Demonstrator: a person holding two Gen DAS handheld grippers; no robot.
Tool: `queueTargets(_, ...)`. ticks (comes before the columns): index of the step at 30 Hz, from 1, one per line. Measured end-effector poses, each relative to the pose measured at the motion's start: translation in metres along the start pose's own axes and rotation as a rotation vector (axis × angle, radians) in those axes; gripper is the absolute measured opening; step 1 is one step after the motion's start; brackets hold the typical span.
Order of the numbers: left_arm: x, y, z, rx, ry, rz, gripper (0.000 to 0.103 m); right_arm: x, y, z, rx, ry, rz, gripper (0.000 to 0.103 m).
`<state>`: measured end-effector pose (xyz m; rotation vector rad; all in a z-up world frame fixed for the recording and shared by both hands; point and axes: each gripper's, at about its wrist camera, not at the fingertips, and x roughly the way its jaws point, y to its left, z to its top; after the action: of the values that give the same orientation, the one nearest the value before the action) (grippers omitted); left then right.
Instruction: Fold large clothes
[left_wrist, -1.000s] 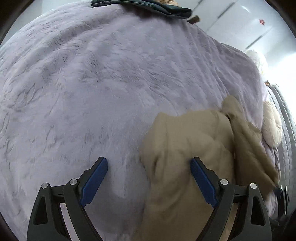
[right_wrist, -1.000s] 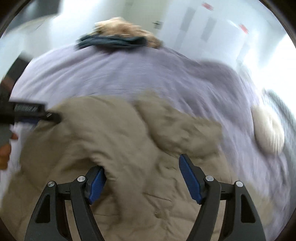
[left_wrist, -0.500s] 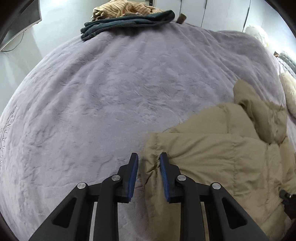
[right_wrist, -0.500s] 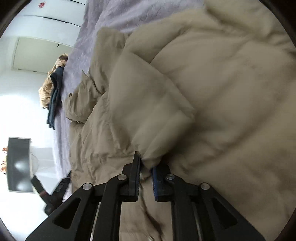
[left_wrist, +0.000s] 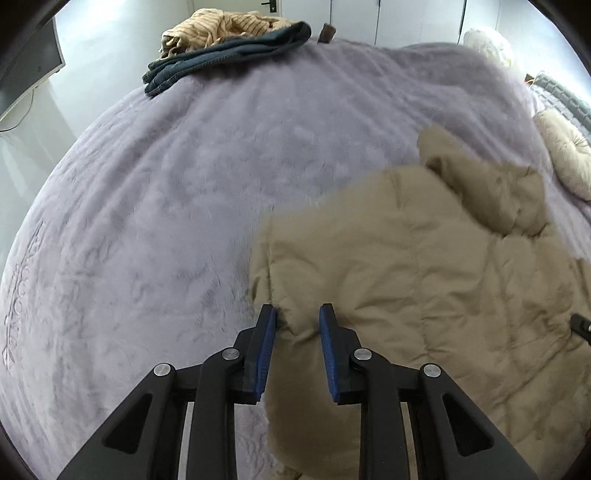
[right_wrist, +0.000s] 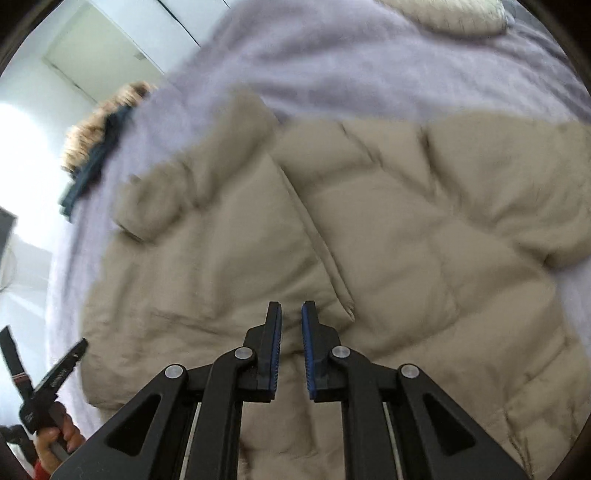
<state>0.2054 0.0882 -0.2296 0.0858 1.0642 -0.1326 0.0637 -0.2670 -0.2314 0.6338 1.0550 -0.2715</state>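
A beige quilted coat (left_wrist: 424, 266) lies spread on a bed covered by a lilac plush blanket (left_wrist: 184, 184), occupying the blanket's 4 o'clock sector in the left wrist view. The left gripper (left_wrist: 297, 317) sits at the coat's near-left edge, jaws partly apart with a fold of the beige fabric bunched between the blue pads (left_wrist: 266, 347); the fabric touches both pads, so the jaws grip the coat. The right gripper (right_wrist: 291, 317) hovers over the coat's lower front panel, jaws nearly closed with a narrow gap; whether fabric is pinched between them cannot be told. The coat's front placket (right_wrist: 321, 240) runs from 12 toward 6 o'clock, ending just beside the right gripper. A pile of folded dark and striped clothes (left_wrist: 225, 44) rests at the blanket's 11 o'clock edge. A cream cushion (left_wrist: 565, 155) lies at 3 o'clock.
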Motion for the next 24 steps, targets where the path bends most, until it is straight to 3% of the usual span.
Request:
queueTargets(4,0.011,-0.002,-0.005,0.016,0.020,0.026,0.026,0.010,-0.027,-0.015,0.087,0.056,0.045,0.012)
queueTargets(11,-0.020,-0.014,-0.005,0.015,0.037,0.035,0.026,-0.027,-0.044,-0.024,0.094,0.067,0.124,0.012)
queueTargets(16,-0.052,-0.040,-0.018,0.012,0.057,-0.038,0.026,-0.052,-0.064,-0.039,0.137,0.098,0.173,0.013)
queueTargets(18,-0.062,-0.056,-0.027,0.021,0.088,-0.099,0.026,-0.063,-0.078,-0.049,0.162,0.109,0.174,0.015)
queueTargets(20,-0.073,-0.073,-0.037,0.024,0.107,-0.157,0.026,-0.069,-0.089,-0.055,0.188,0.115,0.174,0.022)
queueTargets(22,-0.082,-0.092,-0.045,0.038,0.123,-0.201,0.027,-0.077,-0.104,-0.061,0.218,0.116,0.167,0.039)
queueTargets(24,-0.088,-0.113,-0.052,0.065,0.135,-0.227,0.027,-0.083,-0.116,-0.064,0.235,0.111,0.162,0.041)
